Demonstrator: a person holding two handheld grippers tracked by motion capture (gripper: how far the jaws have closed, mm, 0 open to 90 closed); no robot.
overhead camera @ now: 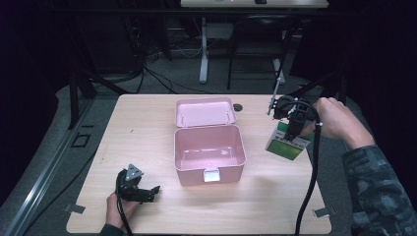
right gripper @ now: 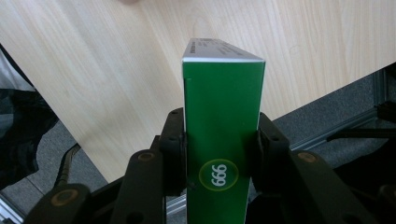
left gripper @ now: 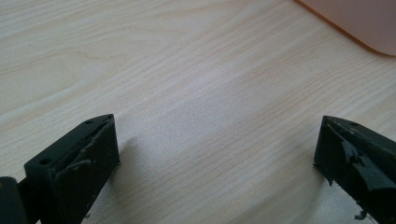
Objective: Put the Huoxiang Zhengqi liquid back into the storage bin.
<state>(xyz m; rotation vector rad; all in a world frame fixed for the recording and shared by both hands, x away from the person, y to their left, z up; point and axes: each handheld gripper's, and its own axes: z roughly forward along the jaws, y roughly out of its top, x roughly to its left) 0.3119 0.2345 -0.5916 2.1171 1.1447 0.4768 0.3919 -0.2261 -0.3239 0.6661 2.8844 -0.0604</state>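
two grippers at our table. nearest, at seven o'clock, our left gripper (overhead camera: pixel 147 192) rests on the wooden table (overhead camera: pixel 147 128), jaws spread wide with nothing between them. at centre stands the pink box (overhead camera: pixel 209 153), its lid (overhead camera: pixel 204 112) laid open behind. farther, at two o'clock, our right gripper (overhead camera: pixel 294 133) hangs above the table, jaws clamped on a green carton (overhead camera: pixel 287 145). we judge the carry is under way; next calls for swinging it over the box and lowering. our right gripper view alone shows the carton's (right gripper: pixel 223 126) "666" roundel.
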